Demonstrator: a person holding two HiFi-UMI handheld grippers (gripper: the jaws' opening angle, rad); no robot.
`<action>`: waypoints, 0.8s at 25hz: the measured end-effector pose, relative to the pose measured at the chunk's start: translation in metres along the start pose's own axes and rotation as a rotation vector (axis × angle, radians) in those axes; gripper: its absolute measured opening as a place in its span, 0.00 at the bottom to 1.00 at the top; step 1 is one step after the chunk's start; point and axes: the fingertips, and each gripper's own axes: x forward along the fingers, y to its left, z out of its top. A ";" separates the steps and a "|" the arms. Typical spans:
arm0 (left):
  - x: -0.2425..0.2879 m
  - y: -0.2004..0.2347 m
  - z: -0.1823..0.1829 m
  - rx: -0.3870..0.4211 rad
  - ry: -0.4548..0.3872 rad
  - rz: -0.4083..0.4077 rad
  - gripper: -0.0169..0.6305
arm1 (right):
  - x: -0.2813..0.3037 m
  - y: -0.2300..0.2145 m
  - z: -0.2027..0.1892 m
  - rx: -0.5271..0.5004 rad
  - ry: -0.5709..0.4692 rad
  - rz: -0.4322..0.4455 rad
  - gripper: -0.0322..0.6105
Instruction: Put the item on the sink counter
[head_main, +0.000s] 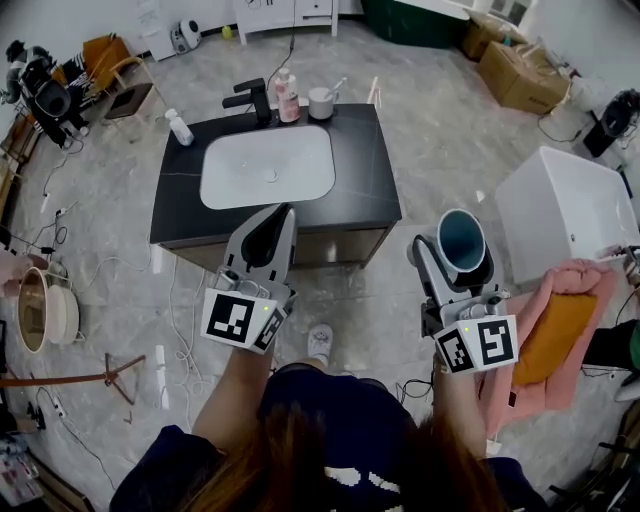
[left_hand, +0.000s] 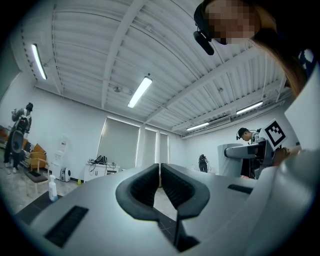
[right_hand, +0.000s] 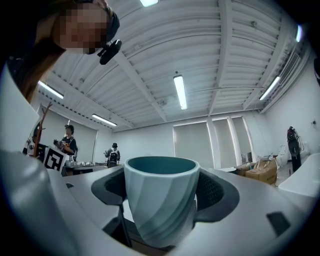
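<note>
A pale teal cup (head_main: 461, 243) with a darker inside stands upright between the jaws of my right gripper (head_main: 458, 262), which is shut on it; in the right gripper view the cup (right_hand: 161, 200) fills the gap between the dark pads. I hold it in the air, right of the dark sink counter (head_main: 365, 180) and in front of it. My left gripper (head_main: 268, 236) hovers at the counter's front edge, jaws shut with nothing between them; its pads (left_hand: 145, 186) meet in the left gripper view. A white basin (head_main: 268, 166) is set into the counter.
On the counter's back edge stand a black tap (head_main: 252, 100), a pink bottle (head_main: 287, 98), a white cup (head_main: 321, 102) and a small white bottle (head_main: 179, 127). A white box (head_main: 565, 215) and pink and orange cloths (head_main: 560, 330) lie to the right. Cables cross the floor at left.
</note>
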 end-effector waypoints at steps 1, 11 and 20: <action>0.009 0.010 -0.001 0.000 -0.002 -0.005 0.07 | 0.012 -0.002 -0.001 0.000 -0.002 -0.006 0.67; 0.071 0.075 -0.019 -0.033 0.016 -0.028 0.07 | 0.095 -0.021 -0.019 0.012 0.036 -0.043 0.67; 0.129 0.119 -0.039 -0.045 0.027 0.041 0.07 | 0.175 -0.064 -0.037 0.032 0.049 0.002 0.67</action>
